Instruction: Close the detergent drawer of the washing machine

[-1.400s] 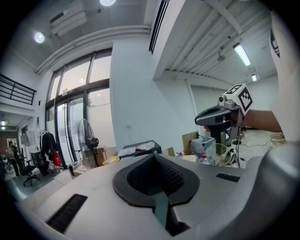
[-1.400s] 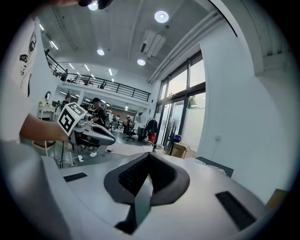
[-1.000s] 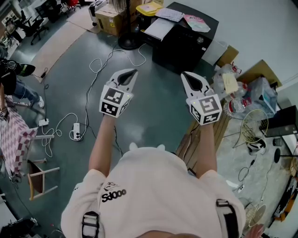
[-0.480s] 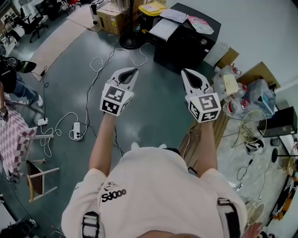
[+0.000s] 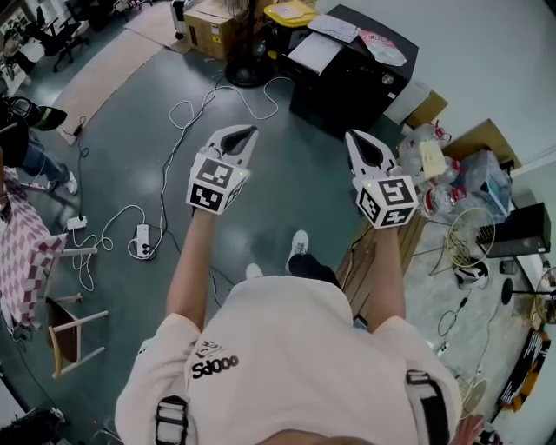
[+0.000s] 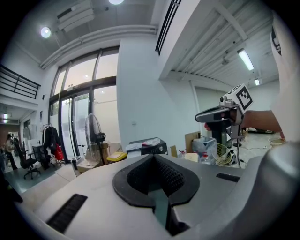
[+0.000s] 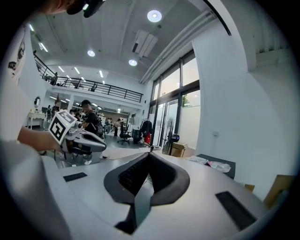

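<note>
No washing machine or detergent drawer shows in any view. My left gripper point(image 5: 246, 133) and right gripper point(image 5: 355, 137) are held side by side at chest height over the grey-green floor, both pointing towards a black cabinet point(image 5: 347, 83) with papers on top. Both are shut with nothing between the jaws. In the left gripper view the closed black pads point(image 6: 161, 176) fill the foreground, and the right gripper point(image 6: 200, 117) hangs at the right. In the right gripper view the left gripper point(image 7: 102, 144) is at the left, and the cabinet point(image 7: 216, 164) lies ahead.
White cables point(image 5: 178, 113) and a power strip point(image 5: 143, 243) trail over the floor at the left. Cardboard boxes point(image 5: 213, 17), a yellow bin point(image 5: 291, 12) and a fan's round base point(image 5: 246, 74) stand beyond. Bags and bottles point(image 5: 452, 178) crowd the right. A wooden stool point(image 5: 74, 335) stands near left.
Both grippers keep the same shut pose. The person has stepped forward: a white shoe now shows below the grippers, and the floor and cabinet have shifted slightly in the head view.
</note>
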A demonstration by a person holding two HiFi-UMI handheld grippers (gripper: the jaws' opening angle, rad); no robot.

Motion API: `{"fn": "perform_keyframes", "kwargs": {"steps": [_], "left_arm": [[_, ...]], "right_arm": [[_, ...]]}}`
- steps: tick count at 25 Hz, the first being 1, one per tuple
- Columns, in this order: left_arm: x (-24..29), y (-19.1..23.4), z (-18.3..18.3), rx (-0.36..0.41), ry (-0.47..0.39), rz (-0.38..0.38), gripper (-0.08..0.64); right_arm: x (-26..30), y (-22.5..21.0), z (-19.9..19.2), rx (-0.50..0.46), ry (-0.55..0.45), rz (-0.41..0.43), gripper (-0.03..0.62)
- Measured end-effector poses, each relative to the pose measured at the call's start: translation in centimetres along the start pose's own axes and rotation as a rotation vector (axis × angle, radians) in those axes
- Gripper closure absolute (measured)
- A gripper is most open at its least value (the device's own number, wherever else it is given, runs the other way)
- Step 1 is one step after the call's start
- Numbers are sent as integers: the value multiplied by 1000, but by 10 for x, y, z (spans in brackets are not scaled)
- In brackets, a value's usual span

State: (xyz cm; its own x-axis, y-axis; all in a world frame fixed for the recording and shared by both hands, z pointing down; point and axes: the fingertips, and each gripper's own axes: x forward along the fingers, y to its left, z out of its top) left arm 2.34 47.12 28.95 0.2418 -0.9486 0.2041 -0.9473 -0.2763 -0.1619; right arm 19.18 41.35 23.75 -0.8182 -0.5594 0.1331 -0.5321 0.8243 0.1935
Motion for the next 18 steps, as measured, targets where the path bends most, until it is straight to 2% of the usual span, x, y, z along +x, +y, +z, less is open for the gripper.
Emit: {"fn": "perform_keyframes", "kwargs": {"steps": [4, 9, 13, 18], "left_arm": [[17, 11, -3, -17, 17, 23, 541], [59, 31, 3, 4, 41, 59, 541], [116, 57, 16, 11, 42, 91, 541], [194, 84, 36, 32, 40, 113, 541]], "right_arm": [[22, -26, -11, 24, 23, -18, 598], [61, -63, -17, 47, -6, 48, 598], [103, -111, -15, 63, -33, 98, 598], [153, -175, -13, 66, -51, 121, 598]]}}
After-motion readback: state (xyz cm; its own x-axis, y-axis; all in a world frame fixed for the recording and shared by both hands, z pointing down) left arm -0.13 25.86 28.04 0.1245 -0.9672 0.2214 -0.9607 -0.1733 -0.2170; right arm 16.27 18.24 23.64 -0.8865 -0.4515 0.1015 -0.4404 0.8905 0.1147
